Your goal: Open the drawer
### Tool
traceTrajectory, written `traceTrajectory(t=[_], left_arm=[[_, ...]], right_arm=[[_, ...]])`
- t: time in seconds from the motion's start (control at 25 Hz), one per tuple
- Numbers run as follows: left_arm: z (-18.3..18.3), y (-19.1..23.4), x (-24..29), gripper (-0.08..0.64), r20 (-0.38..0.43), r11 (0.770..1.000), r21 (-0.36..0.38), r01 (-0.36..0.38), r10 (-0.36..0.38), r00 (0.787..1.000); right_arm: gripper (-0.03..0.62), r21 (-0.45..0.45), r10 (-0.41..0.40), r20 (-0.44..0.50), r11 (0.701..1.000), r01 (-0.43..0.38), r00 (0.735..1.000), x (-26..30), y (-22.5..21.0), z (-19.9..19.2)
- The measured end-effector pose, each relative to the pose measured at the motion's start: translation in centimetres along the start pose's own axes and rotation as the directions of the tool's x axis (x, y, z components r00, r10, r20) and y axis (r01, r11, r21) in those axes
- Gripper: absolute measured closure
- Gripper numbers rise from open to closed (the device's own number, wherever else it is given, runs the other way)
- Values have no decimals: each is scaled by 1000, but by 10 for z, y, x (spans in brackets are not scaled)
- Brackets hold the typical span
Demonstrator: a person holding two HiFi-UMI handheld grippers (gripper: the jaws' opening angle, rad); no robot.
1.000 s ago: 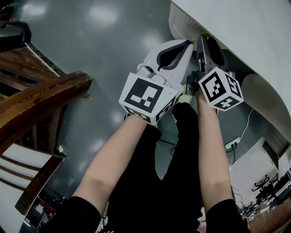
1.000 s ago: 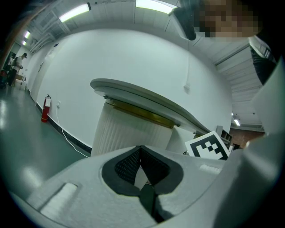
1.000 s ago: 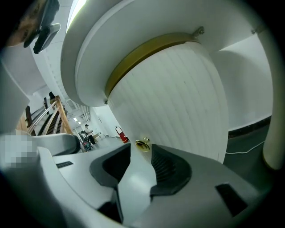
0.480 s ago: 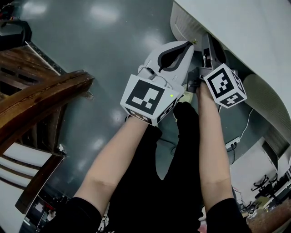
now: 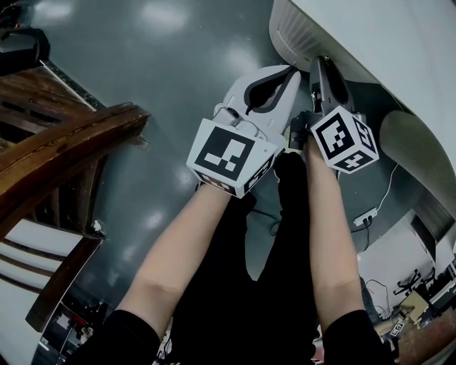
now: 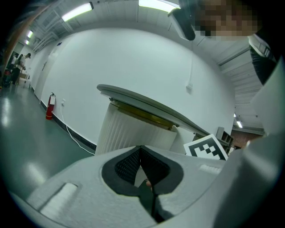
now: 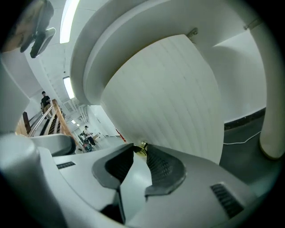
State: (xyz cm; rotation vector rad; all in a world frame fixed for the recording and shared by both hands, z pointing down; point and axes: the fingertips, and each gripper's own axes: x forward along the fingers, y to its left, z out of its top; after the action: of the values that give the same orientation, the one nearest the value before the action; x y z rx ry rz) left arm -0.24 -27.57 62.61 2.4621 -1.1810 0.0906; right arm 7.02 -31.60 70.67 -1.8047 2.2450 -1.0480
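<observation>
Right gripper view: the right gripper [image 7: 140, 150], its jaws just closing, pinches the brass knob [image 7: 143, 146] of the ribbed white drawer [image 7: 169, 98] ahead. The glossy grey floor [image 5: 164, 85] lies below. The left gripper [image 6: 140, 148] is closed and empty.

Floor [image 5: 164, 85]: grey, glossy, with lamp reflections. Dark wooden furniture [image 5: 64, 142] stands at the left of the head view; its kind cannot be told. A white power strip [image 5: 365, 216] lies on the floor at the right, with a white cable [image 5: 388, 187] running up from it. A red fire extinguisher [image 6: 49, 106] stands against the white wall [image 6: 133, 67]. Strip lights [image 6: 78, 11] are lit overhead. A person [image 7: 45, 99] stands far off beside a wooden railing [image 7: 60, 120].
</observation>
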Motion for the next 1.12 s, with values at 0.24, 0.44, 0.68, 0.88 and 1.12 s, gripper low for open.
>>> traceTrajectory(t=[0.24,0.44,0.68,0.88,1.12], left_arm=[[-1,-6,-17,551,-9,1000,-11,-3,3,1000],[-1,-12,-37,551,-22,1000,-13,-6,5,1000],[-3,-17,-65,551,-39,1000,-12,-8,8,999],[-3,-20,-81,551,-45,1000,-5,-8,8,999],[-9,-27,-99,551,-52,1000,2,-4,4,999]], right_arm=[[489,5,-8,-49,1000,8,999,-16,11,-24],[489,4,-14,-79,1000,14,997,-35,22,-44],[488,7,-20,-106,1000,21,994,-60,37,-69],[488,6,-24,-129,1000,25,991,-76,47,-87],[488,3,-24,-144,1000,25,989,-94,55,-106]])
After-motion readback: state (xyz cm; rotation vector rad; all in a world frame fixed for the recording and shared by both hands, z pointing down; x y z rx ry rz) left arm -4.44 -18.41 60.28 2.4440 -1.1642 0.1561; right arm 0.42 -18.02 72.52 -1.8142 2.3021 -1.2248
